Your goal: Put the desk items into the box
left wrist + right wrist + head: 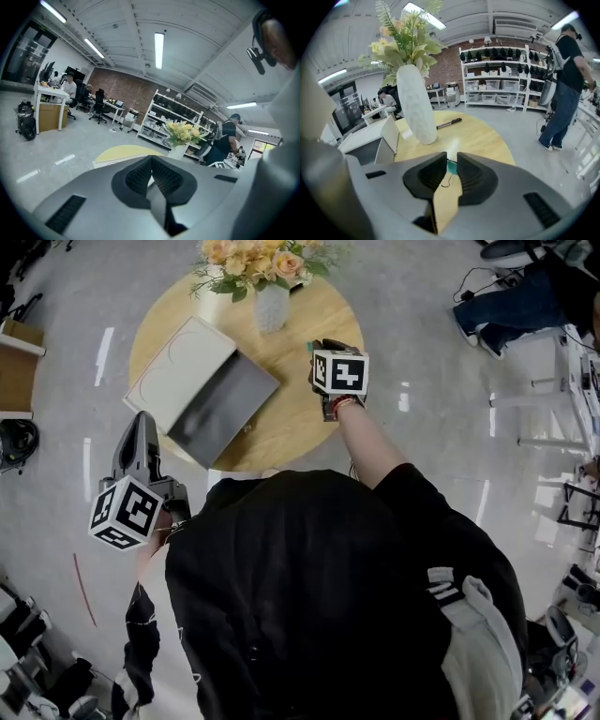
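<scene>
Right gripper (452, 157) pinches a small teal item (451, 167), perhaps a clip.

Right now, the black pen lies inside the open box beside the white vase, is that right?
Not quite: the pen lies on the bare wooden table beside the white vase, outside the open box, as the right gripper view shows.

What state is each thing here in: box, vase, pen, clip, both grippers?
box: open, lid folded back.
flower vase: upright on the table.
pen: lying on the table, outside the box.
right gripper: shut on the teal clip.
teal clip: gripped, it seems, at the jaw tips.
left gripper: shut, empty.
</scene>
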Demonstrator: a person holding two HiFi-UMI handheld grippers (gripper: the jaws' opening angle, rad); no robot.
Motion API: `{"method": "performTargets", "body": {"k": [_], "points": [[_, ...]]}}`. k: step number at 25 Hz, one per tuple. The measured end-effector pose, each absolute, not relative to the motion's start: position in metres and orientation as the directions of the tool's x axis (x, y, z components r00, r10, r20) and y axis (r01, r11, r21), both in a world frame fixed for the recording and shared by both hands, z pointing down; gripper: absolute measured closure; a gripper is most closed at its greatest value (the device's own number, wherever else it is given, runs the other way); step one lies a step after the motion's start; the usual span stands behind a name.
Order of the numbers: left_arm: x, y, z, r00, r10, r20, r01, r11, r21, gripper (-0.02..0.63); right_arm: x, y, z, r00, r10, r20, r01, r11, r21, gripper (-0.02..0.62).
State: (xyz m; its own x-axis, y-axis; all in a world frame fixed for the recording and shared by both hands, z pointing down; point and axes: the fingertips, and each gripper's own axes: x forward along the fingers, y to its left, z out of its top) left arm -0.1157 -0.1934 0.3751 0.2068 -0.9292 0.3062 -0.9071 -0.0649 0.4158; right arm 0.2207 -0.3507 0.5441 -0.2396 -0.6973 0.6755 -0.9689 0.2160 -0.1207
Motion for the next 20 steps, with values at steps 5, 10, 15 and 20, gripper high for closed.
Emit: {"method": "performTargets", "body": {"k": [5,10,15,20], "points": [[-0.099,-0.193,0.375,0.259,-0.919,0.297,-0.899,-0.117,0.423,0.597,0.227,-0.323,0.533,-0.251,-0.709,0.659,-0.968,0.190,-0.164,0.525],[-0.086,-0.187,0.378,0.305,-0.906,0.295,-0.885,-0.154,0.440,0.597,0.226,-0.299,0.514,-0.269,-0.732,0.626,-0.963,0.196,-0.185,0.525],[-0.074,-0.187,0.380,0.343,-0.896,0.283,-0.868,-0.186,0.461,0.597,0.224,-0.279,0.496,-0.284,-0.748,0.600,-0.956,0.176,-0.233,0.525],[-0.055,-0.185,0.380,0.393,-0.881,0.263,-0.848,-0.237,0.474,0.597,0.212,-0.264,0.476,-0.328,-0.759,0.563,-0.940,0.203,-0.274,0.525]]}}
